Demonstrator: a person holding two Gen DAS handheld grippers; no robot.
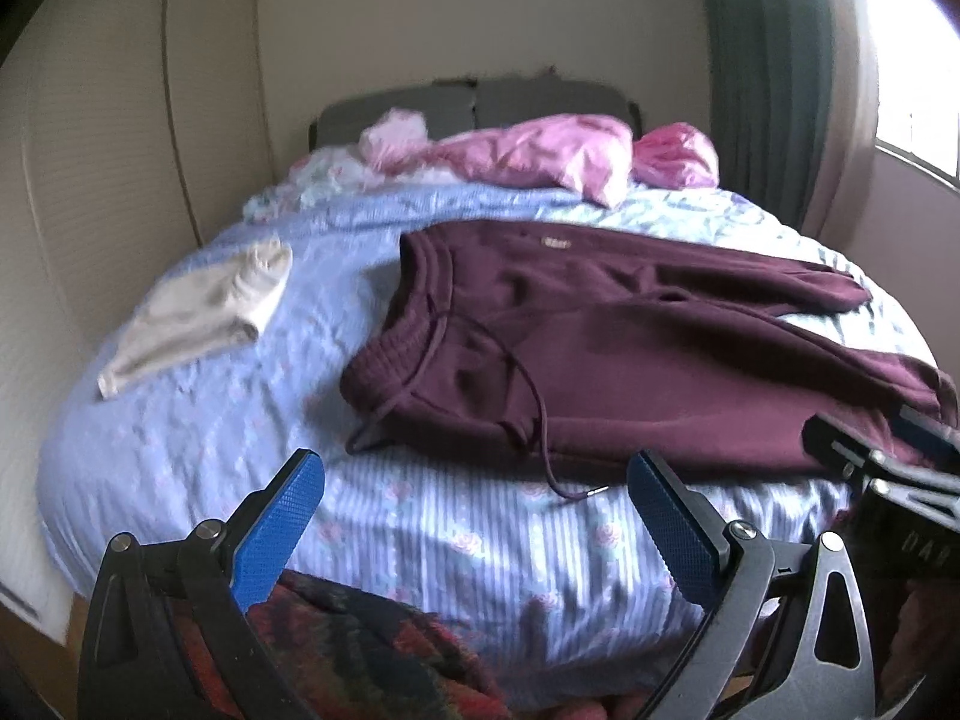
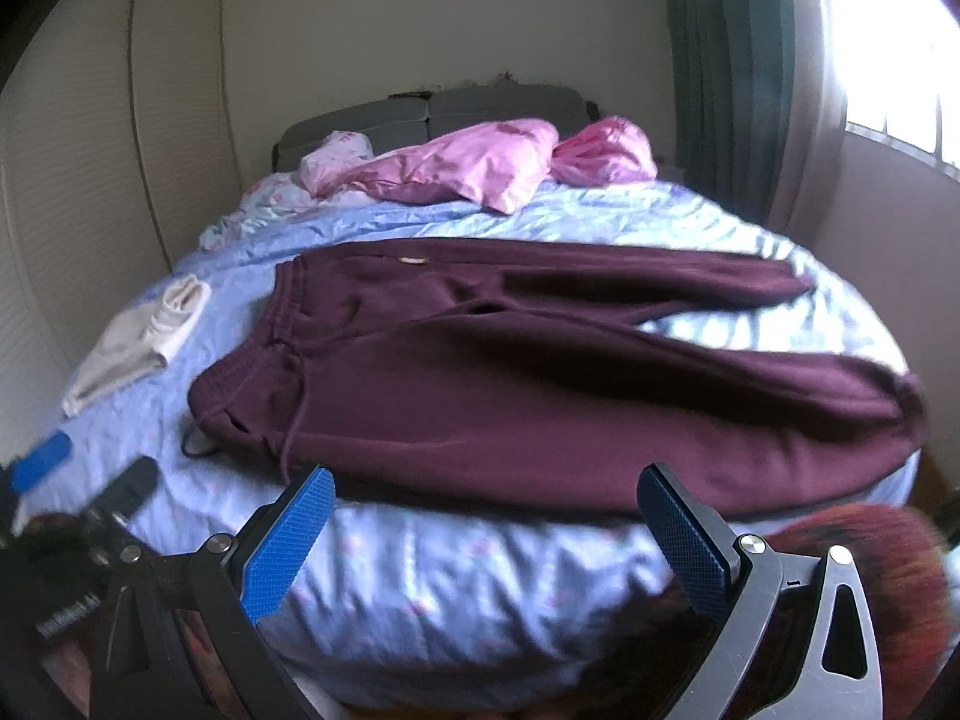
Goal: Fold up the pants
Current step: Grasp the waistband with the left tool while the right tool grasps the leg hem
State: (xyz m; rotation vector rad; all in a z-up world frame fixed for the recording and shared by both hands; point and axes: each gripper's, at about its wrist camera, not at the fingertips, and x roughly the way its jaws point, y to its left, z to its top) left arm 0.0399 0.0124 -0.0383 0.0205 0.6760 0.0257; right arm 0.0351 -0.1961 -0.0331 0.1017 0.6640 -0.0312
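Closest to us, our left gripper [image 1: 474, 516] has its fingers [image 1: 282, 516] wide apart and holds nothing. Our right gripper [image 2: 486, 531] is the same: fingers [image 2: 291, 540] spread, nothing between them. Both hang over the near edge of the bed [image 1: 456, 546], and neither touches the cloth.

Just past them lie the pants [image 2: 510, 372], dark red, spread flat across the blue bed cover. The waist is at the left and the two legs run off to the right, a little apart at the ends.

What could go wrong? The long string [image 1: 540, 420] from the waist trails loose toward us. We could pinch it by mistake and tug the waist crooked. The near leg end sits close to the bed's right edge, so a pull could make it slide off. If we grab only the top layer, the fold may bunch up.

Further left lies a small cream cloth [image 1: 198, 312], well apart from the pants. At the far end is a pink heap [image 2: 474, 171].

There is a tiny tag [image 1: 553, 243] near the waist, and some letters on the gripper bodies, but they are too blurry for us to read for sure.
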